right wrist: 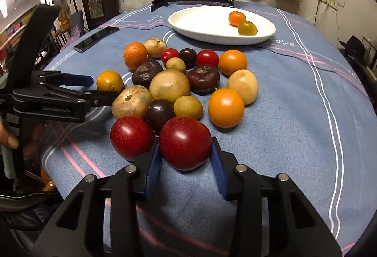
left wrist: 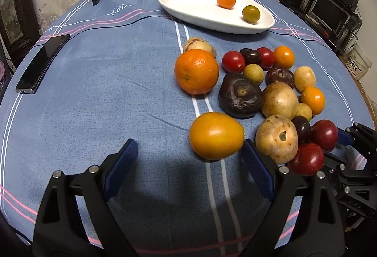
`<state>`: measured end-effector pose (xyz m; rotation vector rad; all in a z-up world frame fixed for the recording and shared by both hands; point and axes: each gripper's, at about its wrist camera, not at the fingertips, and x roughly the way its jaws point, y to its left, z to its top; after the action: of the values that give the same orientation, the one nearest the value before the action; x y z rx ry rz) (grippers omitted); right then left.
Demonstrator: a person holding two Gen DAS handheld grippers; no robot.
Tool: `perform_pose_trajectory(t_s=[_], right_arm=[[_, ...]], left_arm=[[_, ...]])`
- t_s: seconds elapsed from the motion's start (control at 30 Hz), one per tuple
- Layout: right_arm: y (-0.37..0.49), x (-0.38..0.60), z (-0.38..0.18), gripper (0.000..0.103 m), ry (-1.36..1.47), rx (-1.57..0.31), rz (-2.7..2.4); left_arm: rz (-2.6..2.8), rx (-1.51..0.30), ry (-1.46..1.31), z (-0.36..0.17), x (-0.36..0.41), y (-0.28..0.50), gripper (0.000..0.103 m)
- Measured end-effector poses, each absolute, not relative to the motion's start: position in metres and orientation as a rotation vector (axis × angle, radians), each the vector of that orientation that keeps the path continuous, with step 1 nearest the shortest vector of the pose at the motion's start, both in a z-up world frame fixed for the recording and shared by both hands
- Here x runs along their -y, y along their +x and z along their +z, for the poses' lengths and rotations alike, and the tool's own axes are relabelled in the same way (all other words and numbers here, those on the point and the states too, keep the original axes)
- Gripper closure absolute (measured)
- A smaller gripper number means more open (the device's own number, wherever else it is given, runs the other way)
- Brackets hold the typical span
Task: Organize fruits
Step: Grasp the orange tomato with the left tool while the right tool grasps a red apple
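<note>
Jaws hiding red plum's (right wrist: 185, 142) sides

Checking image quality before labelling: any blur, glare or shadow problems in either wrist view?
Left wrist: orange tomato near the left gripper is slightly soft, and a dark shadow covers the cloth between the fingers. Right wrist: red plum in the right gripper is sharp, with mild glare. Both: strong fisheye bending, black corners.
</note>
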<state>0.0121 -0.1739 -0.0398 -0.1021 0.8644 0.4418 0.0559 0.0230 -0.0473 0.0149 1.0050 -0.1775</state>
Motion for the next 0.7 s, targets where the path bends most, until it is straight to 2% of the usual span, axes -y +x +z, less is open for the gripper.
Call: perform_pose_trajectory(t_s=[0.3,0.33,0.4,0.47,0.7], right_arm=[[0.005,0.198,-0.036,0.061,-0.02,-0.851,0.428],[0.004,0.199,-0.037,0.061,-0.017,-0.851,0.43],[0.002,0.202,-0.037,0.061,-0.012,-0.85,0.432],[0.001,0.204,-0.037,0.061,-0.005,-0.846,0.434],[0.002,0.211,-0.034,0.061,0.016,-0.839,0.42]], left_arm=[[-0.147,-0.99,0.059,-0.049,-0.015,0.063,0.013],[-0.142,-0.978,0.06,-0.049,-0.015,0.063,0.016],[-0.15,-0.948,0.08,-0.047,-0.012,0.059,0.03],[-0.184,-0.93,0.104,-0.043,-0.005,0.056,0.061],[-0.195,-0.955,0.082,-0.04,-0.008,0.055,0.062]])
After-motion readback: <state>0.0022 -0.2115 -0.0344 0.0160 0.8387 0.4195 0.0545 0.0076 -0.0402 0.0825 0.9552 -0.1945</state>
